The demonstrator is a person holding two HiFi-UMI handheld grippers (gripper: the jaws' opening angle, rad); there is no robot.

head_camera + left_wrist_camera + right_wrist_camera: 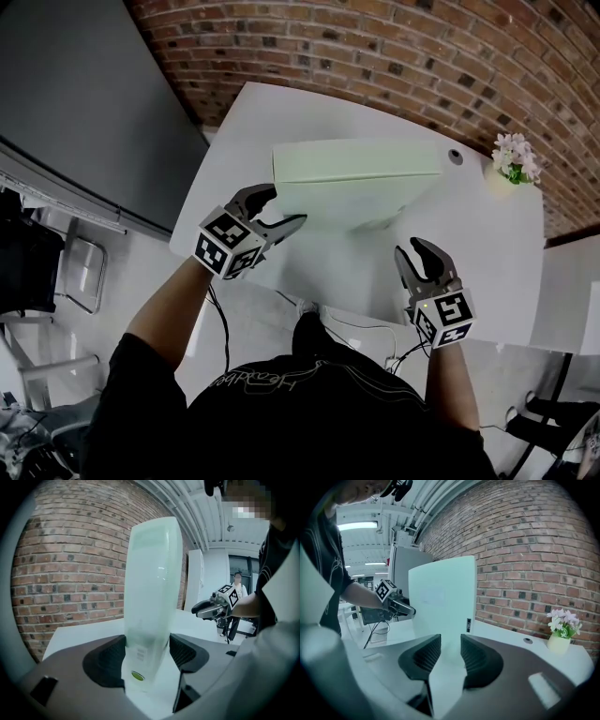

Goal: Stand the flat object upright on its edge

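A pale green flat box (356, 183) stands upright on its long edge on the white table (487, 244). My left gripper (286, 204) straddles the box's left end, one finger behind it and one in front. In the left gripper view the box (152, 583) rises between the two pads, which touch both its faces. My right gripper (412, 251) hovers near the table's front edge, below the box's right end. Its jaws are apart with nothing between them. In the right gripper view the box (443, 597) stands some way ahead of that gripper (450, 644).
A small pot of pink flowers (514, 159) stands at the table's far right corner, with a round cable hole (456, 157) beside it. A brick wall (394, 56) runs behind the table. A metal chair (75, 272) stands on the floor to the left. Cables (220, 319) hang below the table's front edge.
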